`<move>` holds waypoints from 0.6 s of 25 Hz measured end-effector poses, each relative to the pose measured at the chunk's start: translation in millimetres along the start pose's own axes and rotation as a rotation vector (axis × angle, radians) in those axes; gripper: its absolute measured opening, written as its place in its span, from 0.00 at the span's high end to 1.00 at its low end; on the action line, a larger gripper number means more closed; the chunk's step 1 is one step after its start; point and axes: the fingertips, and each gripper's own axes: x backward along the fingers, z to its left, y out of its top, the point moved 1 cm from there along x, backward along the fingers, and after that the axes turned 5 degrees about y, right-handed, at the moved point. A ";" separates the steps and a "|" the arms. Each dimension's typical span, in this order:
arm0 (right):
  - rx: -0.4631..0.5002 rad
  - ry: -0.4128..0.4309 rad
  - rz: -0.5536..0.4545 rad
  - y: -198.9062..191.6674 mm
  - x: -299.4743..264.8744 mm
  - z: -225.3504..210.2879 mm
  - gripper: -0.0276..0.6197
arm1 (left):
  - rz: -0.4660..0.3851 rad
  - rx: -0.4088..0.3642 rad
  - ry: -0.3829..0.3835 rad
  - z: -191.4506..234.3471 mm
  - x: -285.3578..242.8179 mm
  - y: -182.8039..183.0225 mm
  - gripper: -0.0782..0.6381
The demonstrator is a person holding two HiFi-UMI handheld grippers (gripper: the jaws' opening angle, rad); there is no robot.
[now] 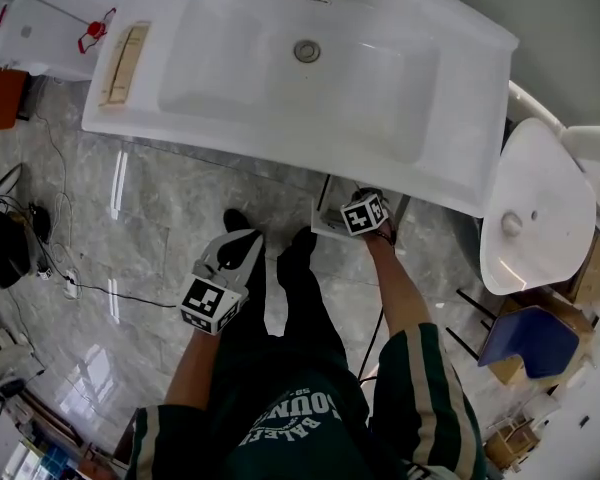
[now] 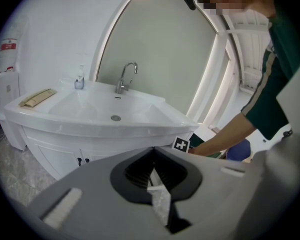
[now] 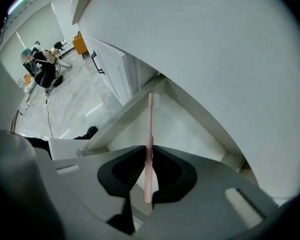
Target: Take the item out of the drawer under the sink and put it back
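Jaws of the right gripper (image 3: 149,153) are clamping a slim pale-pink plastic toothbrush (image 3: 150,119) by its handle, just above the open white drawer (image 3: 122,116) under the white ceramic sink's (image 1: 460,158) front edge. Left gripper (image 2: 153,159) is hanging back, jaws looking pressed together, I think.

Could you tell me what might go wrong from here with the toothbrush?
The right gripper pinches the slim toothbrush near one end only, so it may pivot or slip out. Its bristle end looks close to the rim of the drawer under the sink; it could catch there.
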 end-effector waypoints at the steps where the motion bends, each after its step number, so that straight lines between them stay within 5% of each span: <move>1: 0.007 0.003 0.006 -2.5 4.3 1.4 0.88 | -0.004 -0.001 0.000 -0.8 2.2 2.9 0.82; 8: 0.070 0.021 0.037 -17.1 34.9 12.7 0.88 | -0.032 -0.005 -0.009 -6.2 14.3 19.4 0.82; 15: 0.077 0.047 -0.079 -6.2 81.3 37.1 0.88 | -0.051 -0.009 -0.030 -15.6 16.0 28.7 0.82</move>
